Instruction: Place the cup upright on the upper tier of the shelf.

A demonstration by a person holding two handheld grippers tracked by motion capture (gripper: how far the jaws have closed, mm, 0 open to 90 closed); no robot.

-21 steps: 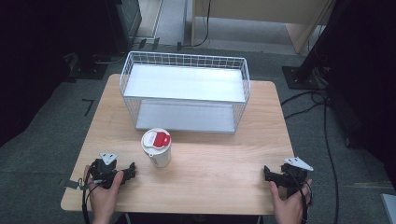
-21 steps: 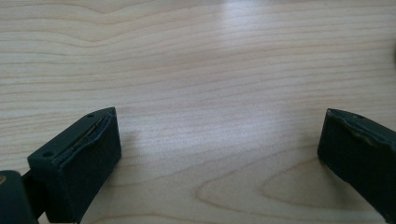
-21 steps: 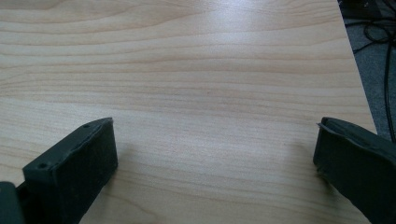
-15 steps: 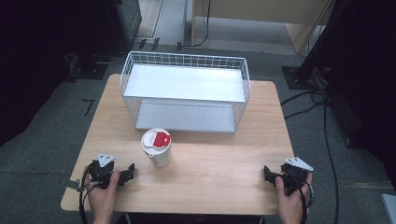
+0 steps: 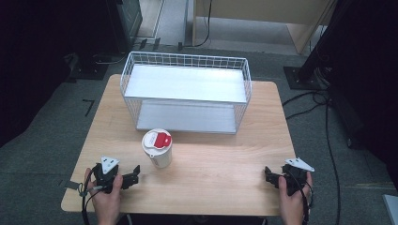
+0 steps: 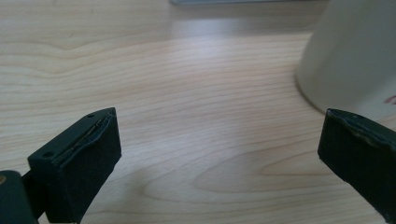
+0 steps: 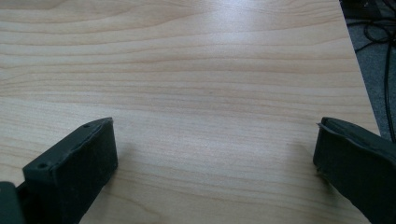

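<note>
A white cup with a white and red lid (image 5: 157, 147) stands upright on the wooden table (image 5: 216, 164), in front of a white wire basket (image 5: 186, 91). My left gripper (image 5: 133, 176) rests near the front left corner, a short way left of the cup, and is open with nothing between its jaws. In the left gripper view the cup's white wall (image 6: 355, 56) rises just beyond the right jaw. My right gripper (image 5: 268, 175) sits near the front right edge, open over bare wood (image 7: 210, 93).
The wire basket has two shelf levels and takes up the far half of the table. Dark stands, cables (image 5: 328, 140) and grey floor surround the table. The table's right edge (image 7: 359, 70) runs close to my right gripper.
Both hands have shifted slightly toward the table's front edge. The cup and the basket have not moved.
</note>
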